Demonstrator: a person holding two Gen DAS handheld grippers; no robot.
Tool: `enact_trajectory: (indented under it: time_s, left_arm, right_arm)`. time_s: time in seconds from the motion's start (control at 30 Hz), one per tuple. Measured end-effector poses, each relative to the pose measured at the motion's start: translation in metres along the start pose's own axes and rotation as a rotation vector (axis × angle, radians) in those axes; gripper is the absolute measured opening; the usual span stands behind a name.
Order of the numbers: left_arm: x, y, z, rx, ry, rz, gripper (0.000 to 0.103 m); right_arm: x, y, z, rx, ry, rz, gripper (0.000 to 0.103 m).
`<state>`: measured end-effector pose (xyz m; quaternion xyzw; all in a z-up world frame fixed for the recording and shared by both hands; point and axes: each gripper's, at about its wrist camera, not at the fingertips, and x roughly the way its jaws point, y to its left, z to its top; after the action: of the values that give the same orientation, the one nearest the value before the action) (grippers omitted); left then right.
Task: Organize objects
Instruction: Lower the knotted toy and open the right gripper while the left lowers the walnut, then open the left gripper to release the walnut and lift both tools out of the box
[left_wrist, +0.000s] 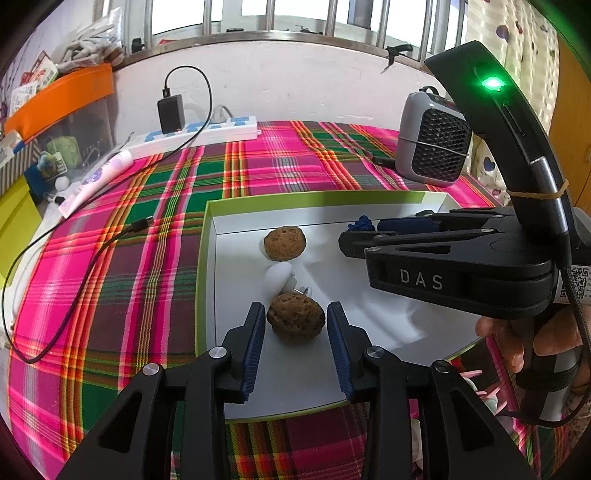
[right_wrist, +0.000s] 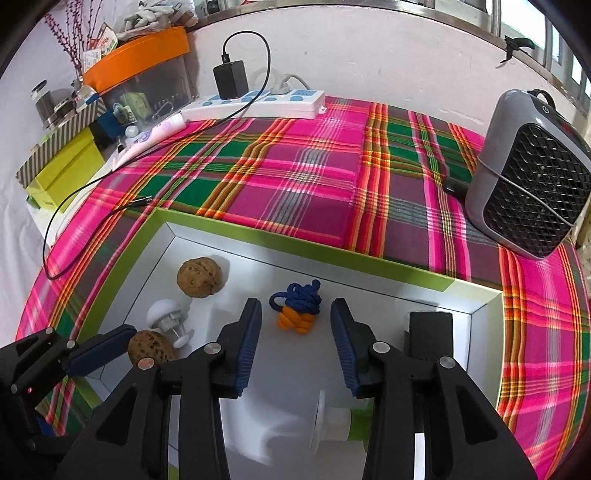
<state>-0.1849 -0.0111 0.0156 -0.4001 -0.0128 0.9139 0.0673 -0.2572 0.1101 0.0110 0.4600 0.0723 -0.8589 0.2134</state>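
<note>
Both grippers over the green-rimmed tray (right_wrist: 332, 254)

Left gripper (left_wrist: 295, 325) brackets a walnut (left_wrist: 295, 321), pads not clearly pressing; right gripper (right_wrist: 295, 332) stands apart, the blue-orange rope knot (right_wrist: 297, 308) lying free.

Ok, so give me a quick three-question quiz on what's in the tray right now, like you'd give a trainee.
1. True or false: the far walnut and the near walnut both lie inside the tray.
2. Which thing lies at the tips of the right gripper, with clear gaps to its fingers? A: a walnut. B: the blue-and-orange rope knot. C: the power strip.
3. In a few words: what sits between the two walnuts?

Key:
1. True.
2. B.
3. The white mushroom-shaped piece.
</note>
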Motion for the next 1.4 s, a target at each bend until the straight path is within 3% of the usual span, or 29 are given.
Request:
enact_trajectory:
  time_s: [0.13, 0.53, 1.4]
  left_arm:
    - [0.0, 0.0, 0.0, -0.001, 0.001, -0.001, 0.034]
    - [-0.006, -0.001, -0.001, -0.005, -0.015, 0.01, 0.042]
    - [-0.05, -0.006, -0.014, 0.012, -0.071, 0.024, 0.043]
  right_arm:
    - [-0.002, 0.0, -0.001, 0.004, -0.008, -0.002, 0.049]
    - [-0.012, 0.0, -0.003, 0.018, -0.029, -0.003, 0.049]
    - [-0.063, 0.011, -0.033, 0.05, -0.115, -0.009, 0.049]
